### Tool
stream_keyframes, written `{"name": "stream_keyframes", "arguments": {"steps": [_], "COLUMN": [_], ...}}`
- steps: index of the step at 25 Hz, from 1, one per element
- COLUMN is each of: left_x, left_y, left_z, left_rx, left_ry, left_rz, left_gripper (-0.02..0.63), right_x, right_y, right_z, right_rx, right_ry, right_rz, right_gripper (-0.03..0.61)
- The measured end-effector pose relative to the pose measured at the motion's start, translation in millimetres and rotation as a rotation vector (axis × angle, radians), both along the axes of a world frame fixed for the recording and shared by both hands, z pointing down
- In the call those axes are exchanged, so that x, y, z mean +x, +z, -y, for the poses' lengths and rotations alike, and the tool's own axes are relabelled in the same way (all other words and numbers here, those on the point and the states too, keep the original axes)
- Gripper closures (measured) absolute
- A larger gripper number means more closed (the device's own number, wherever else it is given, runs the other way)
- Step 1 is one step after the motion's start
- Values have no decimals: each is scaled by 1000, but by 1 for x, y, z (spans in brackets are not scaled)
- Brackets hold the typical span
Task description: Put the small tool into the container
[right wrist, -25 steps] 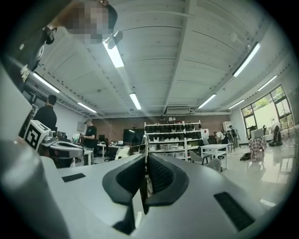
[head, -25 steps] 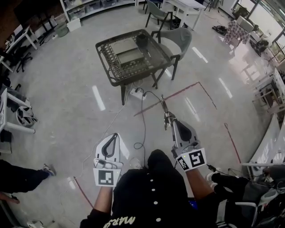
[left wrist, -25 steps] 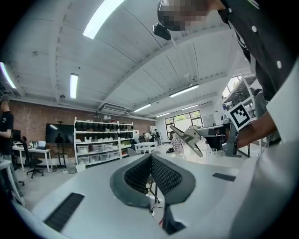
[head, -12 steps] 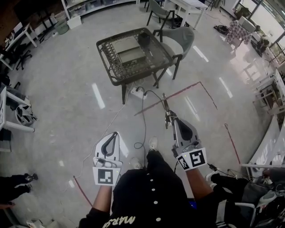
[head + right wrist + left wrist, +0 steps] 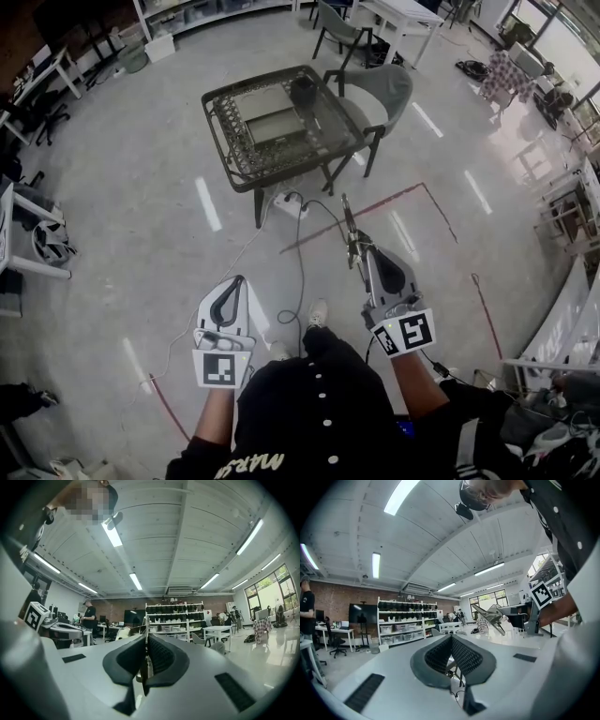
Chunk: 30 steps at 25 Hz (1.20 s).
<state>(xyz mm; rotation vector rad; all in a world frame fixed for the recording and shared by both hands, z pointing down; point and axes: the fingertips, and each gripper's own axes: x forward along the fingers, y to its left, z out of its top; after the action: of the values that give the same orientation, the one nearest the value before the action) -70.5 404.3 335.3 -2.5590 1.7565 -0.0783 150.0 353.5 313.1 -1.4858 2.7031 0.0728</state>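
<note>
Over grey floor (image 5: 141,216), right gripper (image 5: 361,255) clamps the small tool (image 5: 347,220); left gripper (image 5: 236,282) closed, empty.

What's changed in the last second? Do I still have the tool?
The person has stepped slightly toward the table: floor marks have slid down the head view and a shoe now shows ahead of the body. The bystander at lower left has nearly left the picture. Unchanged: right gripper still shut on the small tool, left gripper shut and empty.
</note>
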Motion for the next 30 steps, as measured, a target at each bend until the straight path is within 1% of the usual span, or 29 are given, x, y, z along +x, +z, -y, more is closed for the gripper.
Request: {"name": "stream_keyframes", "arguments": {"steps": [4,8,15,19,23,30], "left_x": [7,15,32,42,50,65], "left_y": [0,5,3,-3,-2,-2], "left_z": [18,34,70,93,110,130], "left_rx": [-6,-15,-14,-10,-18,-28], "left_ry": [-9,-16,-18,-36,-52,-104], "left_rz": [12,6,36,30,56,38], "left_gripper": [588,588,588,588,588,588], "right_x": [6,12,30,38,46,61], "right_y": [1,4,5,5,6,9], "right_z": [20,37,74,97,120,147], "right_rx": [-2,-3,-7,-9,-13,-20], "right_ry": [-13,-25,-28,-43,-60,-92], "right_rz": [-3,-5,4,11,19,25], "right_gripper": [560,560,560,560,560,560]}}
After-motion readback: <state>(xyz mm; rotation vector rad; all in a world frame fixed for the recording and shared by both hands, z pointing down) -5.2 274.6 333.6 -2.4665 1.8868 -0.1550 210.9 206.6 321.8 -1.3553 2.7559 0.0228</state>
